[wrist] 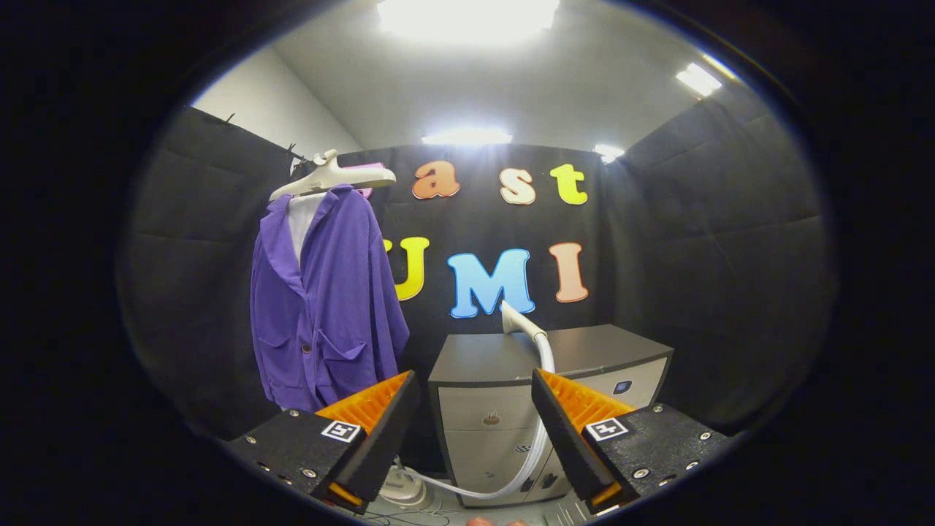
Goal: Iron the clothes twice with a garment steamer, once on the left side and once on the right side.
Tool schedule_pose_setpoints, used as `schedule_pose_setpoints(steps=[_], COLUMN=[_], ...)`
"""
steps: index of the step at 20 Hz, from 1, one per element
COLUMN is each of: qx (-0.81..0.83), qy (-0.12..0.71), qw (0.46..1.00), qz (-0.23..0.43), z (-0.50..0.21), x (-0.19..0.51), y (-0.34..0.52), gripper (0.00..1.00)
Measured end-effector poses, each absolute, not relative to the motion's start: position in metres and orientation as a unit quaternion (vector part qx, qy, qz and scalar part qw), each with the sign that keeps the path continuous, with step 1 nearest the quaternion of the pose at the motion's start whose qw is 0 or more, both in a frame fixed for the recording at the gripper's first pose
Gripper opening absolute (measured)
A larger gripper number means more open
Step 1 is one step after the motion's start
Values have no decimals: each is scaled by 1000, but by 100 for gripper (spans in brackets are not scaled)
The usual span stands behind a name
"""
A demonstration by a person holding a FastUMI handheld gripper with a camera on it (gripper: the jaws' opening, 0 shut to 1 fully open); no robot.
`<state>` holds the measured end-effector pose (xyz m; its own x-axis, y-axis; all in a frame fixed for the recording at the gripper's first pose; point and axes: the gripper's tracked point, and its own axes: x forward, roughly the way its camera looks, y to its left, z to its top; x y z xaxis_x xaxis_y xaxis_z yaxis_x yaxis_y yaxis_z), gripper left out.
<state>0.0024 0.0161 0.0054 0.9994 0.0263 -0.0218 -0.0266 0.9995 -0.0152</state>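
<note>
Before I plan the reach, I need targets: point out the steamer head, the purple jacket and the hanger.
steamer head (513, 319): gripper view, on its nozzle above the cabinet.
purple jacket (343, 292): gripper view, on its front panel.
hanger (332, 177): gripper view, on its shoulder bar.

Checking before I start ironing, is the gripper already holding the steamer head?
No. The gripper is open and holds nothing; the steamer head rests on the cabinet beyond the fingers.

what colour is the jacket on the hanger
Purple, seen clearly in the gripper view: the jacket hangs beyond the open gripper.
</note>
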Motion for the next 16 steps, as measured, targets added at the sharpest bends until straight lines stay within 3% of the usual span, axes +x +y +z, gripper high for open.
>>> schedule_pose_setpoints(steps=[16], qx=[-5], qy=[-8], qw=[999], qz=[-33], z=[41], x=[13], y=[-12], gripper=[95])
